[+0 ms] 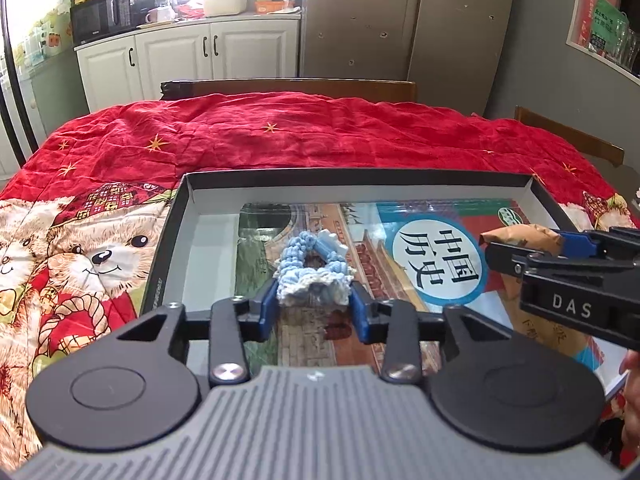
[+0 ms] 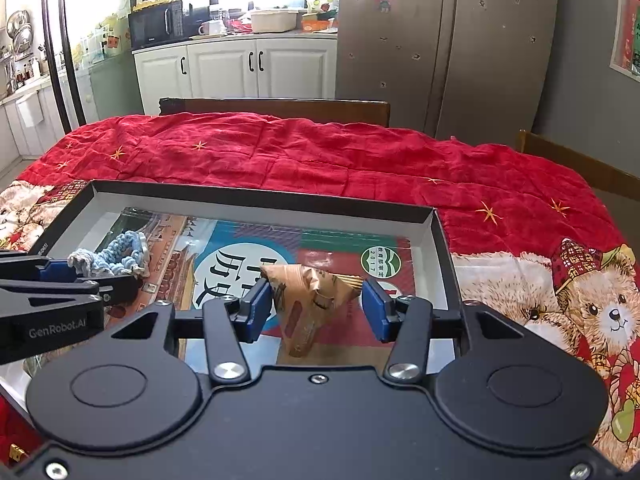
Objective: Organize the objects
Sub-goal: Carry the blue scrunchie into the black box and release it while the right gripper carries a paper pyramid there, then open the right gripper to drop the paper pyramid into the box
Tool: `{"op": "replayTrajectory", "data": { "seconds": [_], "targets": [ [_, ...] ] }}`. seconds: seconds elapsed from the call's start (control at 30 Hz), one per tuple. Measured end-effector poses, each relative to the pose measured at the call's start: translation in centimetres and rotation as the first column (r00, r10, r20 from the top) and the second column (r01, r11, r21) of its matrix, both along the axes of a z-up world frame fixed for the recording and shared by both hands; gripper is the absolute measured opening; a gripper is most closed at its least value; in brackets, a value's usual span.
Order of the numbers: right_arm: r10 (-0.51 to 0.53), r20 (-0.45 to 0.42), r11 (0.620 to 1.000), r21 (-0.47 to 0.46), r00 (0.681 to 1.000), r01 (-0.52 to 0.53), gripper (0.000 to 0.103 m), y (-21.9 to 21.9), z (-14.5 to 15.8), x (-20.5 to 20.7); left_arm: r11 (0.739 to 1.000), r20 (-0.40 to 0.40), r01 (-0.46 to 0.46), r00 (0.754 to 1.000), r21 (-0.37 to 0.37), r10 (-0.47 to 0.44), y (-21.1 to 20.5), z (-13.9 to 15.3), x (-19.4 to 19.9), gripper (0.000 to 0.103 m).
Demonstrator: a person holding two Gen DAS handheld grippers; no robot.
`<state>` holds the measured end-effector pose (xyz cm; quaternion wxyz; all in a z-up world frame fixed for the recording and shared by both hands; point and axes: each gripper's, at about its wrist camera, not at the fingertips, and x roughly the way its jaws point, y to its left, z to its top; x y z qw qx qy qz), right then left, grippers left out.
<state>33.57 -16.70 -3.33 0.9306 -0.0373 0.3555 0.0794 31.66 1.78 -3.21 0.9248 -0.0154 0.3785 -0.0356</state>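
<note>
A shallow black box (image 1: 360, 178) (image 2: 260, 196) lies on the red quilt, with a Chinese history book (image 1: 436, 256) (image 2: 240, 264) flat inside it. My left gripper (image 1: 315, 304) is shut on a blue and white crocheted hair tie (image 1: 312, 276) over the left part of the book; it also shows in the right wrist view (image 2: 112, 258). My right gripper (image 2: 316, 304) holds a brown folded paper packet (image 2: 308, 292) over the book; its left pad touches the packet and the right pad stands just beside it. The packet also shows in the left wrist view (image 1: 520, 238).
The red quilt (image 1: 300, 136) with teddy bear prints (image 1: 100, 256) covers the table. Wooden chair backs (image 1: 288, 88) stand behind it and at the right (image 1: 568, 140). White cabinets, a microwave (image 1: 102, 14) and a grey fridge (image 1: 408, 20) line the far wall.
</note>
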Motion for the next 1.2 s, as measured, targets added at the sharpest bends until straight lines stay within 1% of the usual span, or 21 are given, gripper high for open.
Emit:
{"op": "replayTrajectory", "data": {
  "seconds": [0.07, 0.1, 0.17, 0.27, 0.5, 0.57, 0.63, 0.8, 1.0, 1.2],
  "targets": [
    [0.003, 0.003, 1.0, -0.001, 1.0, -0.003, 0.053, 0.0, 0.0, 0.0, 1.0, 0.003, -0.001, 1.0, 0.007, 0.001, 0.0, 0.0, -0.1, 0.063],
    [0.005, 0.005, 1.0, 0.0, 1.0, -0.005, 0.054, 0.0, 0.0, -0.1, 1.0, 0.004, -0.002, 1.0, 0.01, 0.002, 0.0, 0.0, -0.1, 0.064],
    [0.009, 0.008, 1.0, 0.0, 1.0, -0.009, 0.059, 0.0, 0.1, -0.1, 1.0, 0.007, -0.007, 1.0, 0.013, 0.006, 0.0, 0.0, -0.1, 0.067],
    [0.015, 0.017, 1.0, -0.002, 1.0, -0.015, 0.064, 0.0, 0.2, -0.3, 1.0, 0.01, -0.01, 1.0, 0.013, 0.01, 0.2, 0.2, -0.3, 0.069],
    [0.016, 0.03, 1.0, 0.008, 0.999, -0.016, 0.066, -0.2, 0.9, -0.7, 1.0, 0.023, -0.005, 1.0, 0.025, 0.004, 0.5, 0.7, -1.0, 0.076],
    [0.015, 0.032, 1.0, 0.006, 0.999, -0.015, 0.066, -0.3, 1.1, -0.9, 1.0, 0.034, -0.001, 0.999, 0.027, 0.001, 0.5, 1.1, -1.3, 0.079],
    [0.016, 0.036, 1.0, 0.011, 0.999, -0.016, 0.066, -0.4, 1.3, -1.2, 1.0, 0.043, -0.002, 0.999, 0.031, 0.001, 0.5, 1.4, -1.5, 0.081],
    [0.022, 0.047, 1.0, 0.018, 0.999, -0.022, 0.066, -0.9, 1.9, -2.3, 0.999, 0.067, 0.005, 0.998, 0.032, -0.007, 0.6, 2.5, -2.3, 0.082],
    [0.026, 0.061, 1.0, 0.015, 0.998, -0.027, 0.066, -1.6, 2.9, -3.7, 0.999, 0.099, 0.009, 0.995, 0.042, -0.013, 0.6, 4.0, -3.5, 0.087],
    [0.042, 0.069, 0.999, 0.028, 0.997, -0.044, 0.066, -2.5, 3.9, -6.0, 0.999, 0.109, 0.016, 0.994, 0.051, -0.021, 1.2, 4.6, -4.9, 0.087]
  ]
}}
